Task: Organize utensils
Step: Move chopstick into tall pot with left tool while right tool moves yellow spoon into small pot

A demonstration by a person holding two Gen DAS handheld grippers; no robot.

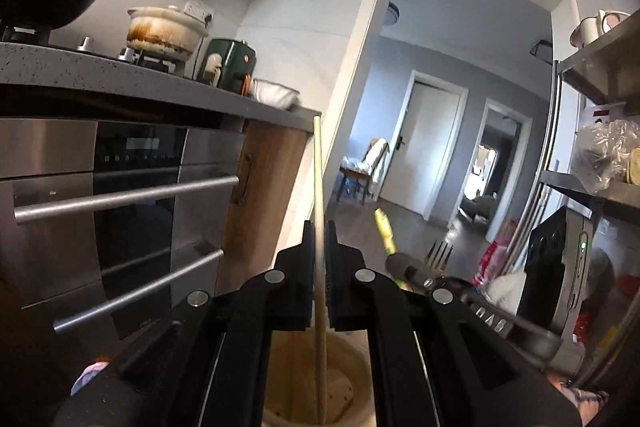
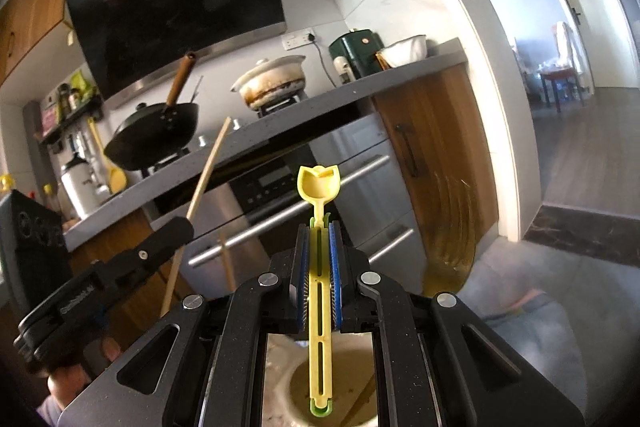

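My left gripper [image 1: 319,231] is shut on a wooden chopstick [image 1: 318,179] that stands upright, its lower end inside a beige utensil holder [image 1: 360,359] below the jaws. My right gripper [image 2: 319,233] is shut on a yellow plastic scoop [image 2: 319,183] with a slotted handle, held upright over the same beige holder [image 2: 296,383]. The left gripper [image 2: 172,231] with its chopstick [image 2: 208,167] shows at the left of the right wrist view. The yellow scoop [image 1: 385,231] and a metal fork [image 1: 440,253] show to the right in the left wrist view. A second chopstick [image 2: 227,263] stands behind the left gripper.
A grey counter [image 2: 280,131] carries a black wok [image 2: 156,131], a stained white pot [image 2: 274,83] and a green appliance [image 2: 354,53]. A steel oven [image 1: 120,195] sits below. A metal shelf rack [image 1: 600,67] is at right. A doorway [image 1: 460,107] opens ahead.
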